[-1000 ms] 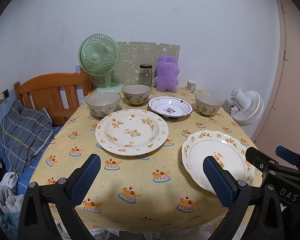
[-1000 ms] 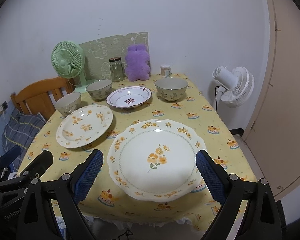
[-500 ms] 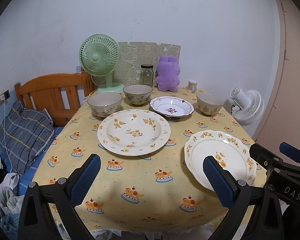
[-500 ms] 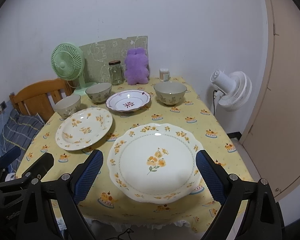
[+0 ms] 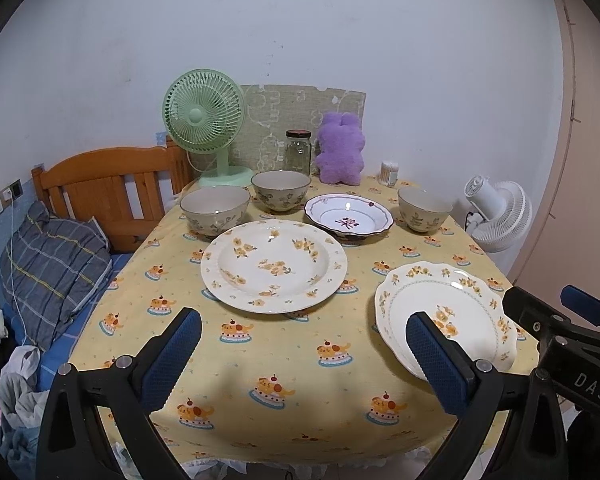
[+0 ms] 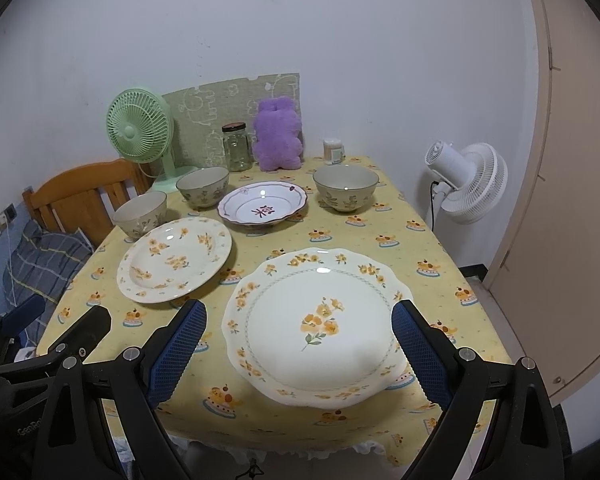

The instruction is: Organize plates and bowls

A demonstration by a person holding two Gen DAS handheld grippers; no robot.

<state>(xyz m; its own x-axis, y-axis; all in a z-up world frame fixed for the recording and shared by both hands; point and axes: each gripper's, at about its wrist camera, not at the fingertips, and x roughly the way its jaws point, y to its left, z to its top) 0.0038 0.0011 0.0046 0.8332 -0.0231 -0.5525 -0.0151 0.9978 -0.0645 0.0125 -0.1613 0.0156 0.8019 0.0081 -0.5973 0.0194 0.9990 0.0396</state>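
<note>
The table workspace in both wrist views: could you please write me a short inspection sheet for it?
Surface: table under a yellow cartoon-print tablecloth, flat.
Job's things: scalloped white plate with orange flowers near the front edge; round cream floral plate; red-trimmed white shallow dish; three beige floral bowls, two at the back left, one at the back right. All separate, none stacked.
Clutter: green desk fan, glass jar, purple plush toy, small cotton-swab tub.
Grippers: left tongs and right tongs open, holding nothing.
Cables: white cord over the striped pillow.
Surroundings: white floor fan, wooden headboard, door.
</note>
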